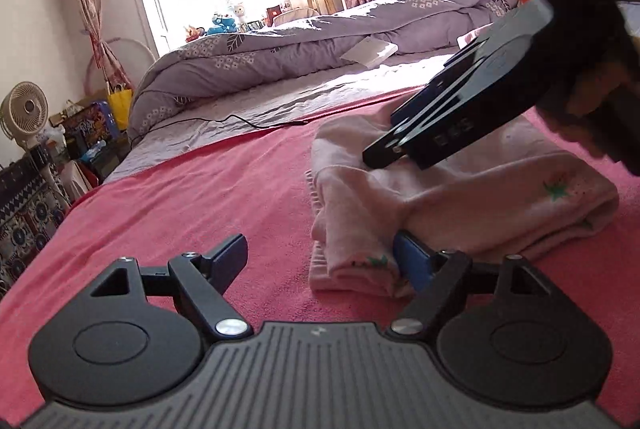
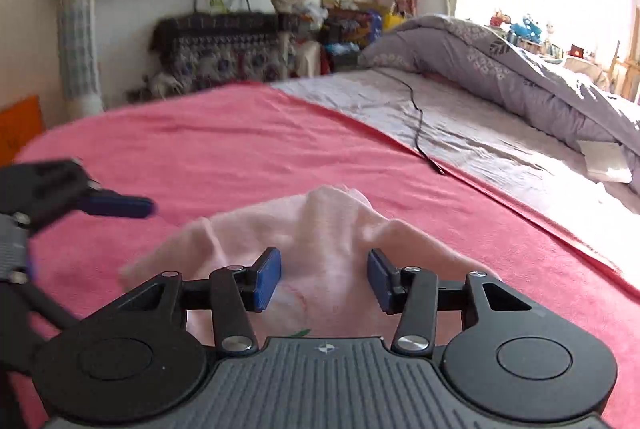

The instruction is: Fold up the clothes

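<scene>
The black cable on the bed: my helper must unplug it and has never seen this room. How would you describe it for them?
Start at the bed, at the lilac quilt heaped along its window side. On the grey sheet beside it lies the black cable, running to the pink blanket. It is the only thin dark line there.

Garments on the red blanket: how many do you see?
1. A pale pink garment lies bunched and partly folded on the red blanket, between the left gripper and right gripper. Another piece could be hidden in its folds.
</scene>
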`<state>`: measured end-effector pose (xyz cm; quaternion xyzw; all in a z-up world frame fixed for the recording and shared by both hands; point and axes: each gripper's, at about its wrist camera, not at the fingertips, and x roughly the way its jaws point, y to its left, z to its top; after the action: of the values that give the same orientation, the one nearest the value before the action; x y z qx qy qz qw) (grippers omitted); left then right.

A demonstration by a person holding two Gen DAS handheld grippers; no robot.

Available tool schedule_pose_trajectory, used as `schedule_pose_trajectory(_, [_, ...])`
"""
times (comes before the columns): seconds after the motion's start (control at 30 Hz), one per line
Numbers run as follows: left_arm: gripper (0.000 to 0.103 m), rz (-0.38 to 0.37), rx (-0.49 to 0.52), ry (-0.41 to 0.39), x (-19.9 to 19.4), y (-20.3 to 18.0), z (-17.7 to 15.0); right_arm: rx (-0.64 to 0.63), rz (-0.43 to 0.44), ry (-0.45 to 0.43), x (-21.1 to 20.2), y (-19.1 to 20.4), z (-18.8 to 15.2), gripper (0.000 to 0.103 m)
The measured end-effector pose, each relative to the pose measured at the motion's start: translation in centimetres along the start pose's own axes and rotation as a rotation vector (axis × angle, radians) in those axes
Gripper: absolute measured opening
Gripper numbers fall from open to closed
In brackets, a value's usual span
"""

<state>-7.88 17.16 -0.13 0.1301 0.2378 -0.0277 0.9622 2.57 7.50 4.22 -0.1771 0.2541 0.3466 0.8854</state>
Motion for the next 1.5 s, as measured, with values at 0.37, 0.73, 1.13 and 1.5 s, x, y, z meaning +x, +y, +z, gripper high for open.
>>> schedule_pose_trajectory(0.37, [0.083,-0.046,-0.097,-0.036,-0.9,1.4,-1.6,0.331,-0.043,0.016,1.7,-7.0,0.8,0.067])
schedule_pose_trajectory(0.73, [0.084,0.047,-0.013,-0.074,-3.1,0.1,-1.3,0.526,-0.047,0.035,2.5,-9.2,-2.9,0.073])
schedule_pose_trajectory(1.13, [0.089,-0.074,0.290,-0.122,-2.1,-13.4,2.2,0.427,-0.071,-0.044,-5.0,-9.8,-8.5,0.076])
schedule_pose_trajectory(1.5, [0.086,-0.183,0.114,-0.031,-1.0,-11.4,1.1,0.545,-0.199,0.036,1.0,-13.7,-7.3,0.085])
